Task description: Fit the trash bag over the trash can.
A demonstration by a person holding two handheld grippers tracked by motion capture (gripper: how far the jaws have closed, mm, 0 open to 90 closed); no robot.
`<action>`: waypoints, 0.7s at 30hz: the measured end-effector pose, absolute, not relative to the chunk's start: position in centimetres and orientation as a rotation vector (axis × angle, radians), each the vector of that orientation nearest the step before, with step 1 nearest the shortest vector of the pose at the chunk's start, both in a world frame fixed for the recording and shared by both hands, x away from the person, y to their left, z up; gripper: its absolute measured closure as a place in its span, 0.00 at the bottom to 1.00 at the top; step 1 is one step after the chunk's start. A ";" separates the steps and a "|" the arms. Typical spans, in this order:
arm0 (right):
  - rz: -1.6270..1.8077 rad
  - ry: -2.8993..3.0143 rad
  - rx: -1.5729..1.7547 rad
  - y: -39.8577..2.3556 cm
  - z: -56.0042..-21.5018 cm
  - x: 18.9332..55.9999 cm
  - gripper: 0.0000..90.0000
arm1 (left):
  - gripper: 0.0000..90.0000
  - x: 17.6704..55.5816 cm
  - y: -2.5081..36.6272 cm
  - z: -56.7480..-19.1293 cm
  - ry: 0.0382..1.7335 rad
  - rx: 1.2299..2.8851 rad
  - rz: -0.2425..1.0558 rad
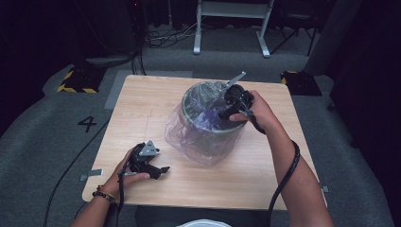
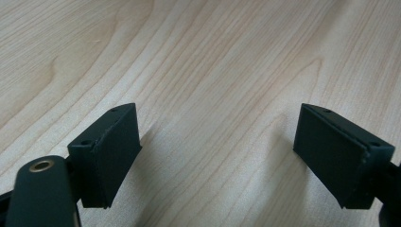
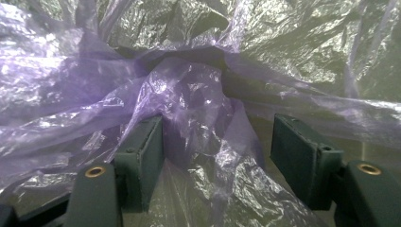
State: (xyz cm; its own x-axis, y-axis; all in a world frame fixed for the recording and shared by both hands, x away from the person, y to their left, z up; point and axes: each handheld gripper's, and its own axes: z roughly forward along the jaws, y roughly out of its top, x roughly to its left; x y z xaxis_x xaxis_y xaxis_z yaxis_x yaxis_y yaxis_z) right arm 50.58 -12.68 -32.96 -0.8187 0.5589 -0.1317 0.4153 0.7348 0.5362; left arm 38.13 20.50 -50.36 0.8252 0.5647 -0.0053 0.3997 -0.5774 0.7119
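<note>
Jaws of the left gripper stand wide apart with nothing between them. Seen from the high view, this gripper rests low on the near left part of the wooden table, well apart from the bin. The bin stands upright near the middle of the table, its round mouth facing up. A thin purple plastic bag lines it and hangs over its rim and down the outside. The right gripper dips into the bin's mouth from the right side. Grey carpet lies around the table, with a black "4" marked on it to the left. Behind the table are yellow and black striped plates, cables and white frame legs in a dark room.

From the left gripper view, both black jaws stand far apart over bare pale wood with long grain lines.

From the right gripper view, the jaws stand open. A crinkly fold of the purple bag rises between them, close against the left jaw, and the right jaw is clear of it. More shiny bag spreads out beyond the jaws.
</note>
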 end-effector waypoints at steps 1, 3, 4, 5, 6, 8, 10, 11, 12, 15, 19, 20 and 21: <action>0.725 2.647 0.764 -12.7 -32.9 50.5 0.38 | 0.17 38.1 20.5 -50.4 0.703 2.261 0.286; 0.752 2.627 0.774 -12.8 -32.8 50.5 0.36 | 0.17 38.1 20.5 -50.4 0.703 2.261 0.286; 0.779 2.614 0.784 -13.0 -32.6 50.4 0.36 | 0.17 38.1 20.5 -50.4 0.703 2.261 0.286; 0.799 2.598 0.782 -13.1 -32.5 50.4 0.35 | 0.17 38.1 20.5 -50.4 0.703 2.261 0.286; 0.815 2.587 0.778 -13.2 -32.5 50.3 0.35 | 0.17 38.1 20.5 -50.4 0.703 2.261 0.286; 0.854 2.569 0.783 -13.4 -32.4 50.2 0.35 | 0.17 38.1 20.5 -50.4 0.703 2.261 0.285; 0.888 2.544 0.775 -13.6 -32.2 50.0 0.35 | 0.17 38.1 20.5 -50.4 0.704 2.260 0.285; 0.895 2.541 0.776 -13.6 -32.2 49.9 0.34 | 0.17 38.1 20.5 -50.4 0.704 2.260 0.285; 0.910 2.531 0.775 -13.7 -32.1 49.8 0.34 | 0.17 38.1 20.5 -50.4 0.704 2.261 0.285; 0.930 2.528 0.738 -13.7 -31.9 49.3 0.32 | 0.17 38.1 20.5 -50.4 0.703 2.261 0.284; 0.951 2.514 0.715 -13.8 -31.6 48.8 0.31 | 0.17 38.1 20.5 -50.4 0.704 2.261 0.284; 0.951 2.513 0.712 -13.8 -31.5 48.7 0.31 | 0.17 38.2 20.5 -50.4 0.704 2.259 0.284; 0.954 2.511 0.711 -13.9 -31.5 48.6 0.31 | 0.17 38.1 20.5 -50.4 0.704 2.261 0.284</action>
